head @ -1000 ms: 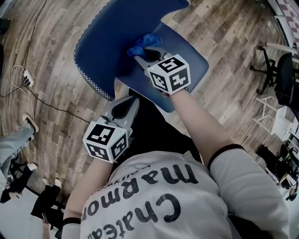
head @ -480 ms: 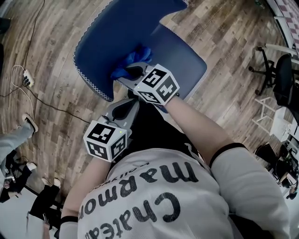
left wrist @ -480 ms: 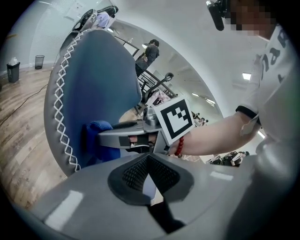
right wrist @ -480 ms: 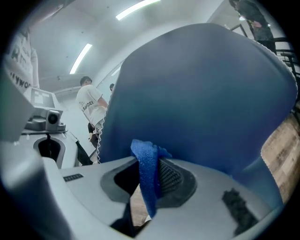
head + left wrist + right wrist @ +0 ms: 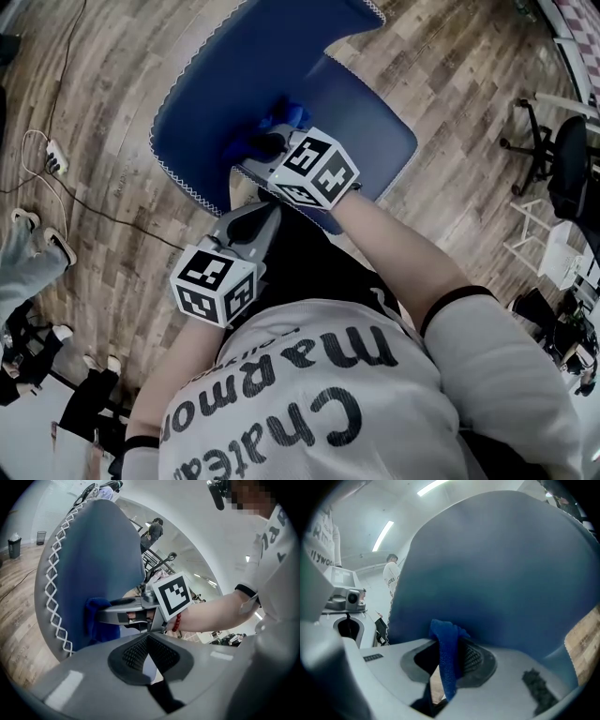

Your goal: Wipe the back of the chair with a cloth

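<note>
The right hand-held gripper [image 5: 265, 148] is clamped on a blue cloth [image 5: 284, 118] and presses it against the blue chair [image 5: 234, 75], low on the back panel and close to the edge trimmed with white zigzag stitching [image 5: 183, 178]. In the right gripper view a strip of the cloth hangs down between the two jaws, and the bunched top of it touches the chair's upholstery, which fills most of that view. In the left gripper view the cloth shows as a dark blue wad between the jaw tips and the chair back, just inside the stitched edge. A red bead bracelet [image 5: 176, 622] sits on the wrist behind the right gripper's marker cube [image 5: 314, 169].

The left hand-held gripper [image 5: 253, 217] hangs below the chair's stitched edge, near it but not touching, close to the person's body. Its jaws are brought together at the tips with nothing between them, and they point toward the chair back and the right gripper.

The chair stands on a wood-plank floor [image 5: 112, 112]. A thin cable [image 5: 94, 208] runs over the floor to the left of the chair. Beyond the chair, another person [image 5: 154, 529] stands in the background.
</note>
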Demonstrator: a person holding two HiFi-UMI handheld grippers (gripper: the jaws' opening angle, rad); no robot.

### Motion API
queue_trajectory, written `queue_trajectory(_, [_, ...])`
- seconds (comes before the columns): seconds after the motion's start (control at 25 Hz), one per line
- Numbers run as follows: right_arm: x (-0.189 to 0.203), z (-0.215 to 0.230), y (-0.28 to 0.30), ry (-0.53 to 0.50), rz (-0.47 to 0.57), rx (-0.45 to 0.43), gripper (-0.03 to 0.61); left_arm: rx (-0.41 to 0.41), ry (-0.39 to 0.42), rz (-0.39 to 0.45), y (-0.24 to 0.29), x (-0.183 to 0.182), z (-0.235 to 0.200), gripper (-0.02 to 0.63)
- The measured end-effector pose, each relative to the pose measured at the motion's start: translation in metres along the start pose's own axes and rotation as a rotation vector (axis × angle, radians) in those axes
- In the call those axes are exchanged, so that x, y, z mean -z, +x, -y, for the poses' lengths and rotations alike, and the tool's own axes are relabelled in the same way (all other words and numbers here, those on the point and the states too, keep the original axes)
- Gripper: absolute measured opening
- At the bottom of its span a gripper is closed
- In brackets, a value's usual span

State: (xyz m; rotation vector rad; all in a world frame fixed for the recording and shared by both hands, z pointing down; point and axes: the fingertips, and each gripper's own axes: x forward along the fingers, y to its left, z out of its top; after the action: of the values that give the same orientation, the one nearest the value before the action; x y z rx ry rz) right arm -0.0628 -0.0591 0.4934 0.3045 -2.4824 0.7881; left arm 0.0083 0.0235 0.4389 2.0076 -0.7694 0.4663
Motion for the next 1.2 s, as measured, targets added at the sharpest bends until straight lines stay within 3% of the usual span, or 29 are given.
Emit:
queue_trajectory(0.44, [-0.012, 0.075, -0.022, 0.095, 0.040, 0.164, 0.091, 0.031, -0.001, -0.020, 0.013, -0.010, -0.007, 0.006])
queue_trajectory(0.92, [-0.021, 0.129, -0.049, 0.075, 0.012, 0.266, 0.091, 0.052, -0.004, -0.001, 0.014, -0.027, -0.018, 0.006])
queue_trajectory(1.2, [-0.023, 0.158, -0.063, 0.051, -0.007, 0.320, 0.092, 0.078, 0.031, -0.044, 0.019, -0.018, -0.009, 0.006])
